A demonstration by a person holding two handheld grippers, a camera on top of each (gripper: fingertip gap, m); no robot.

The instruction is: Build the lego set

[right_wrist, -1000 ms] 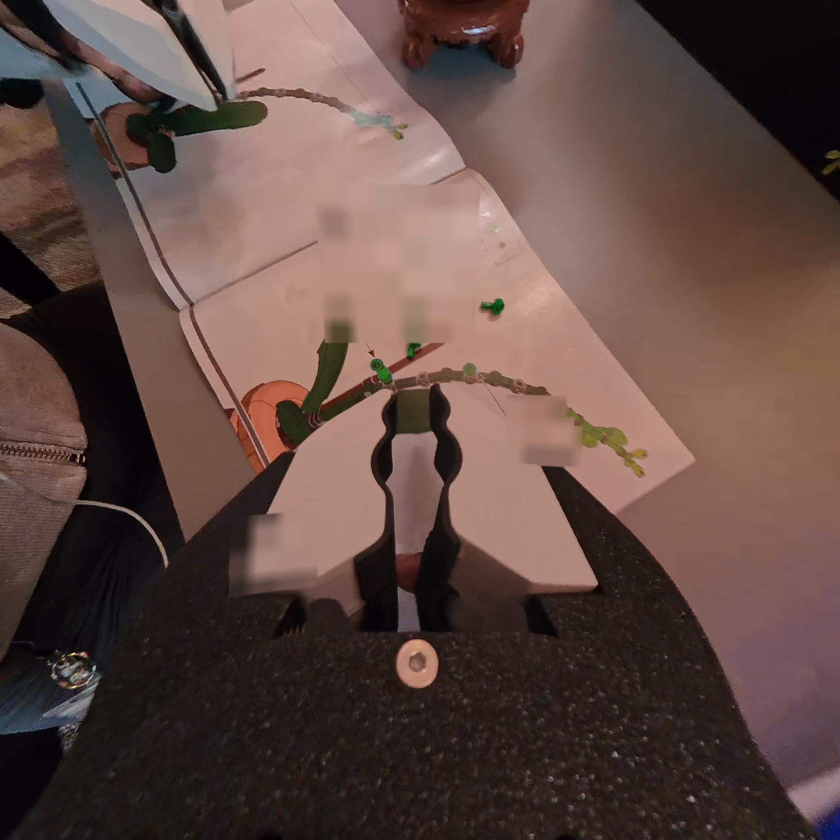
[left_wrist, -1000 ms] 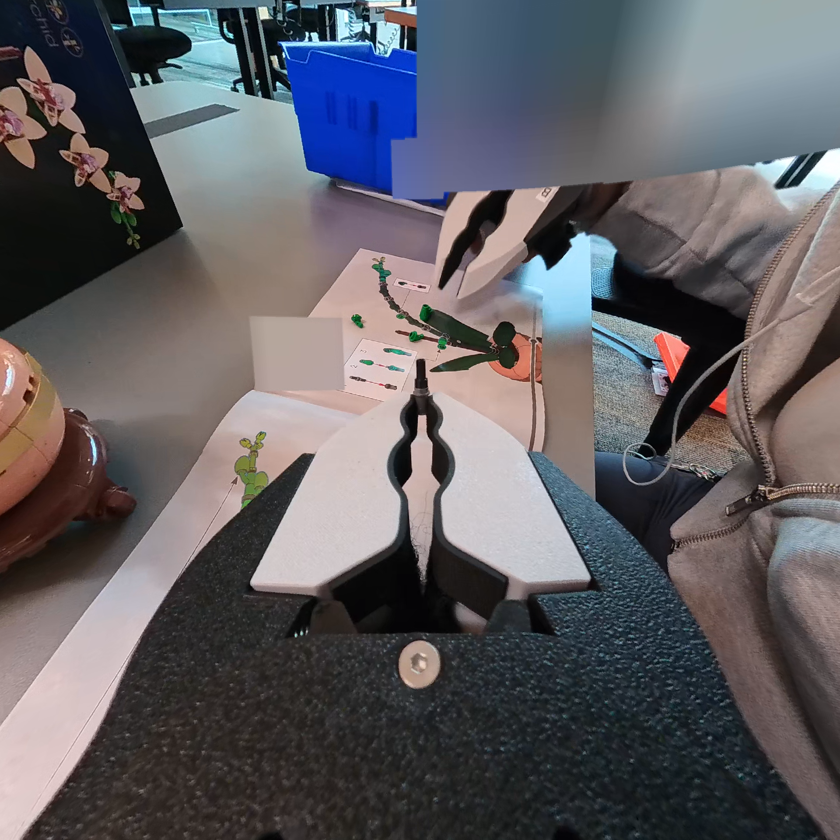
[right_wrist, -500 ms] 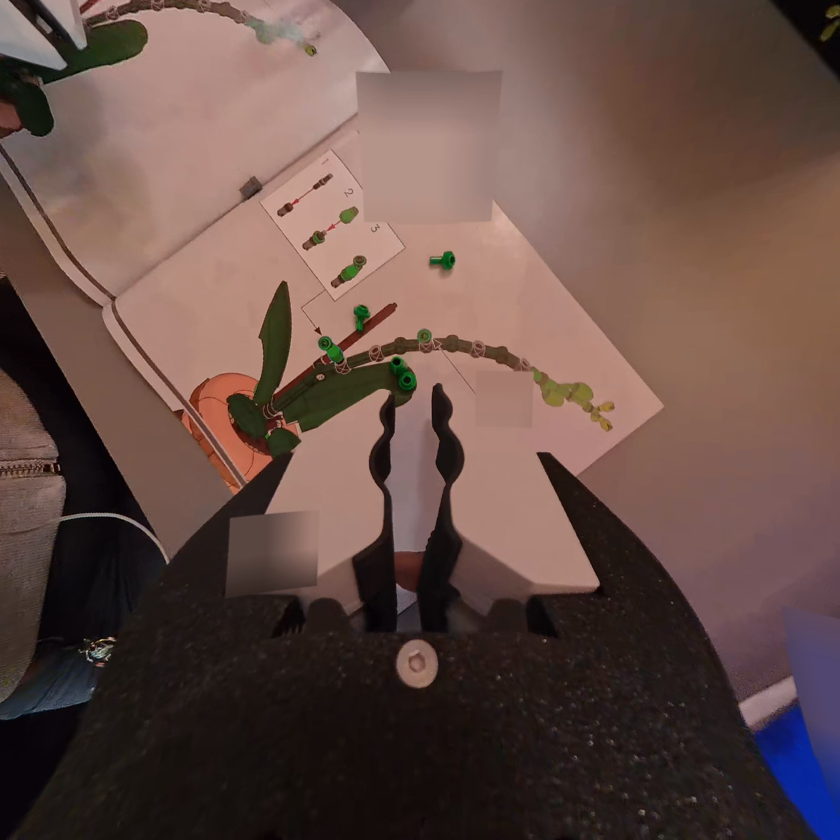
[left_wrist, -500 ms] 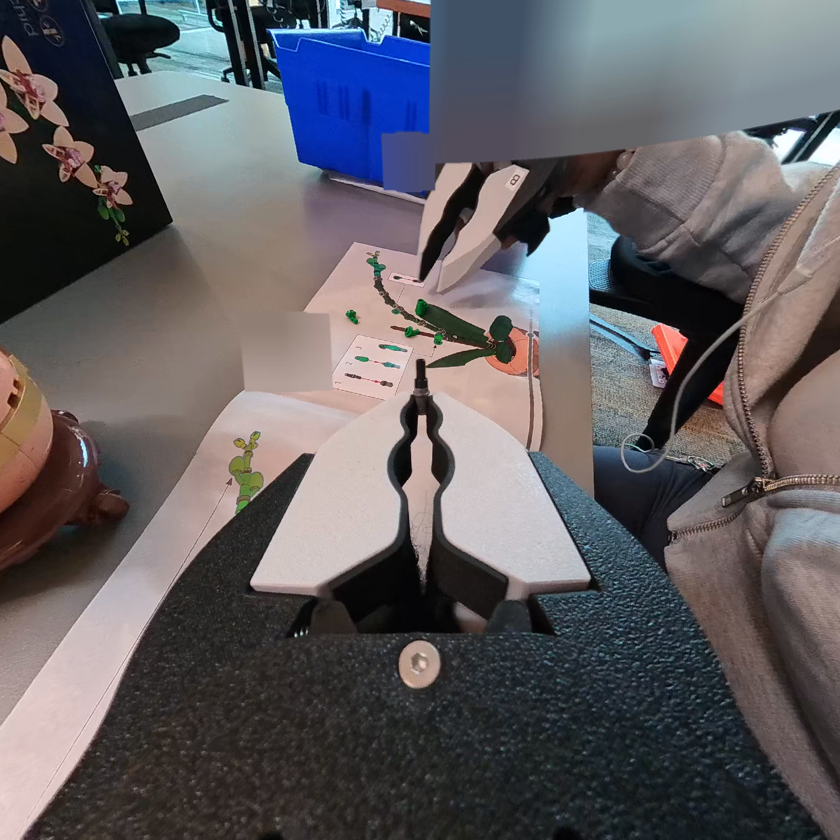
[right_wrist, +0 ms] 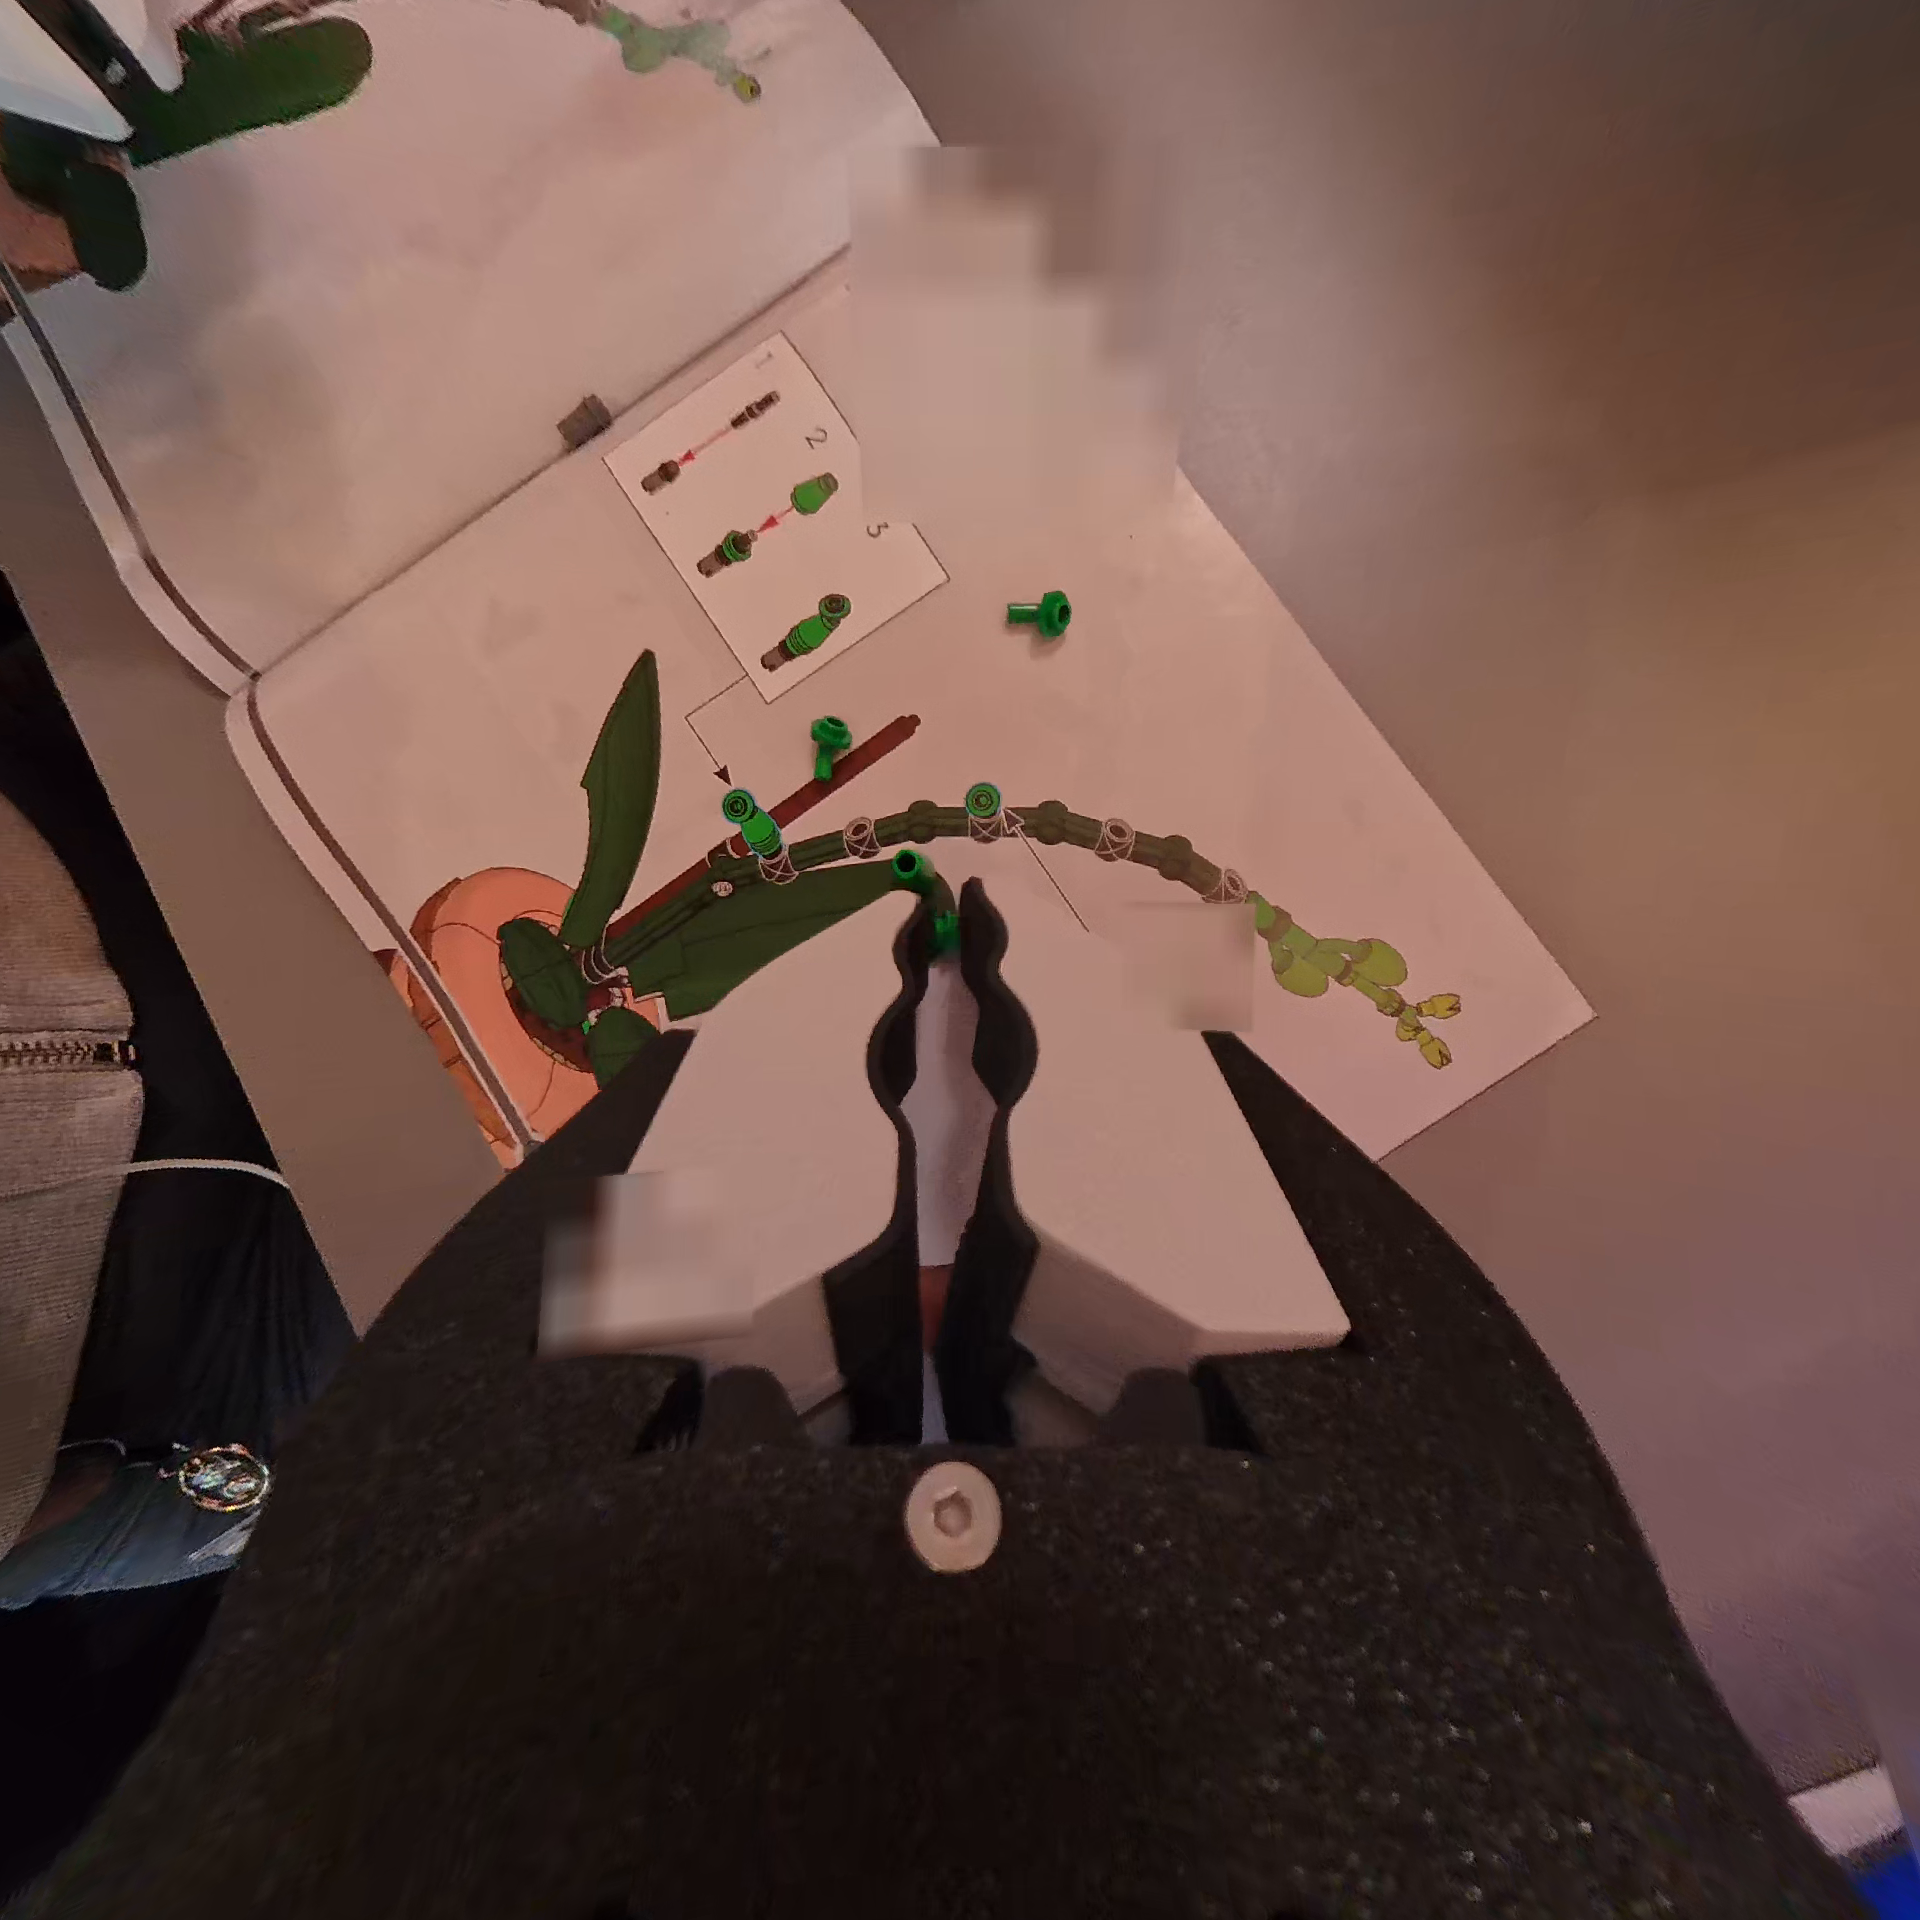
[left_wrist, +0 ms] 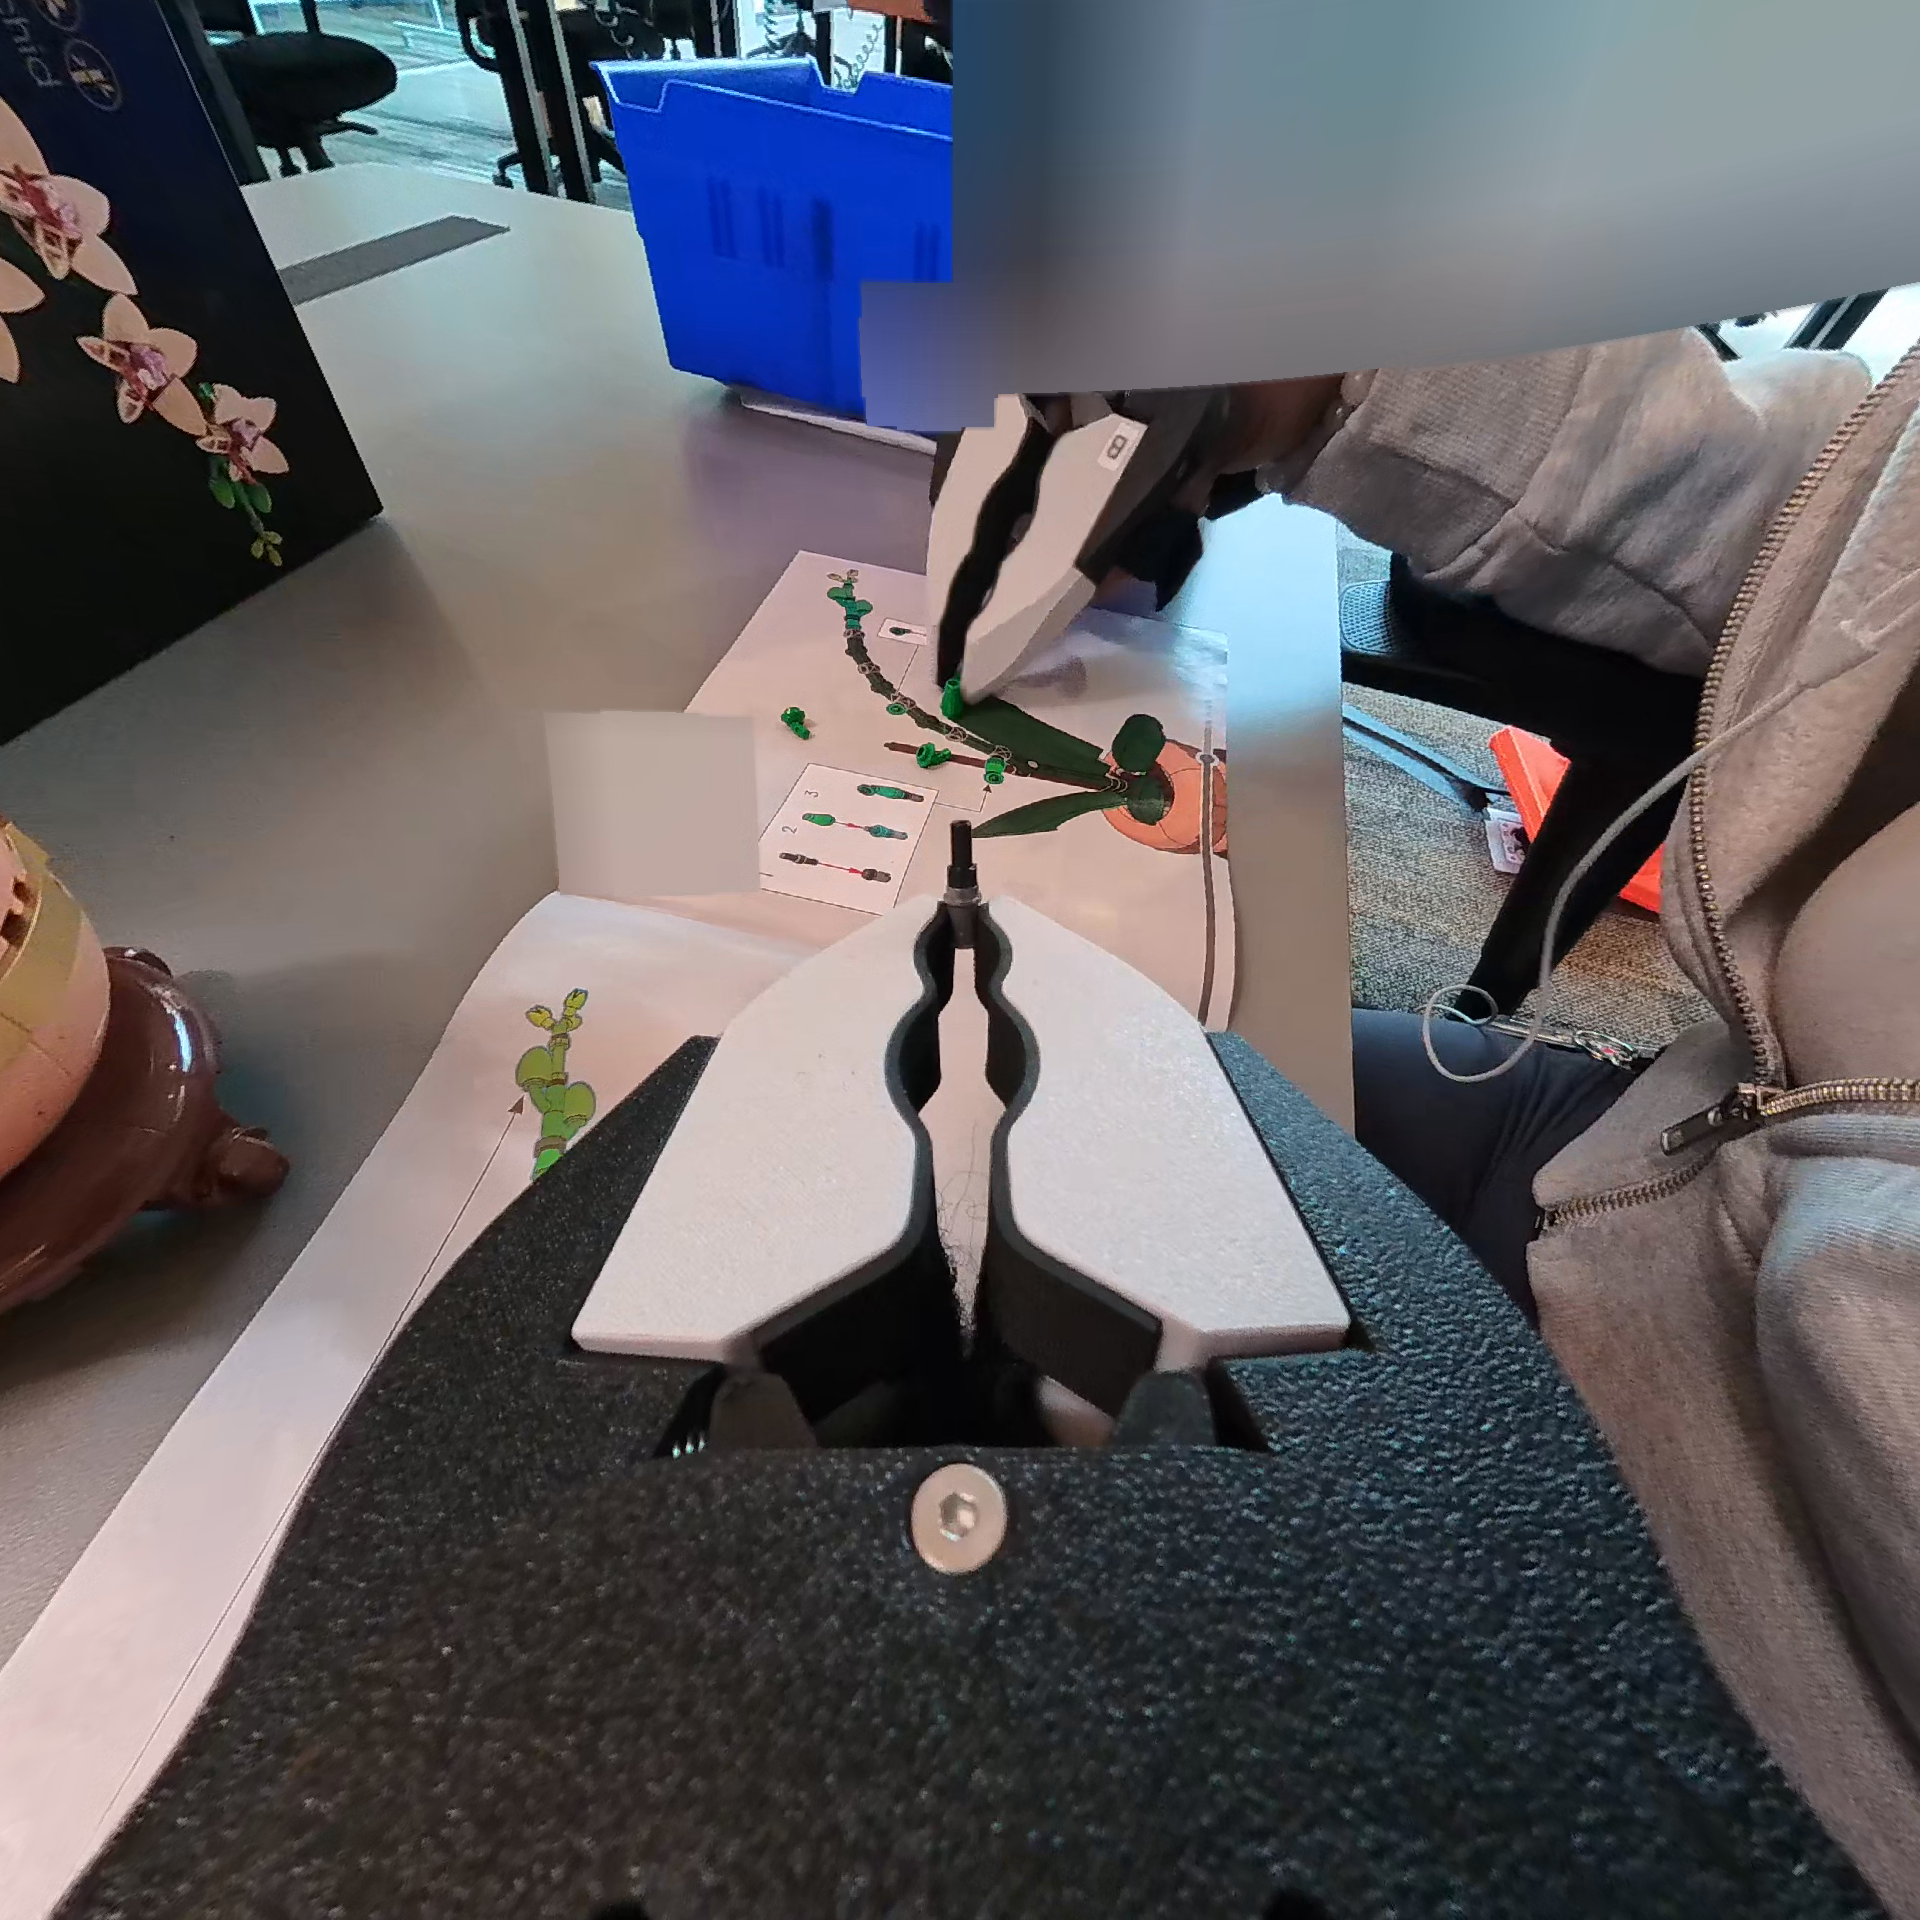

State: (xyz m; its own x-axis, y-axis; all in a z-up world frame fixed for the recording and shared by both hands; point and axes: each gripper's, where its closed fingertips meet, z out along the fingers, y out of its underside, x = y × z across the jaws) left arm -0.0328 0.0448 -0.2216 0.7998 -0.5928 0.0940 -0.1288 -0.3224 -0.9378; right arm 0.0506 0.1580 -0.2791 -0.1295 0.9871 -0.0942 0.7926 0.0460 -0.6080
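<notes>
Left tongs are closed on a small dark pin; its stem sticks up past the tips and both pads press on its lower end. They hang over the near part of the open instruction booklet, which lies along the desk edge on the person's side.

Right tongs are nearly closed on a small green peg, tips down on the booklet page. The peg's open round end pokes out past the left fingertip, so only its tail end is pinched.

Loose green pegs on the page: one toward the booklet's far edge, one on the printed brown stem. A brown-and-pink pot model sits at the desk's left side, a dark box with orchids behind it, a blue bin at the far edge.

Risks, as I judge them:
- Green peg is held off-centre at the tip; it can pivot or squirt out on lift.
- Tips bearing on the page can drag the booklet and scatter the loose pegs.
- The pin grip is shallow; a sideways knock would tilt it.
</notes>
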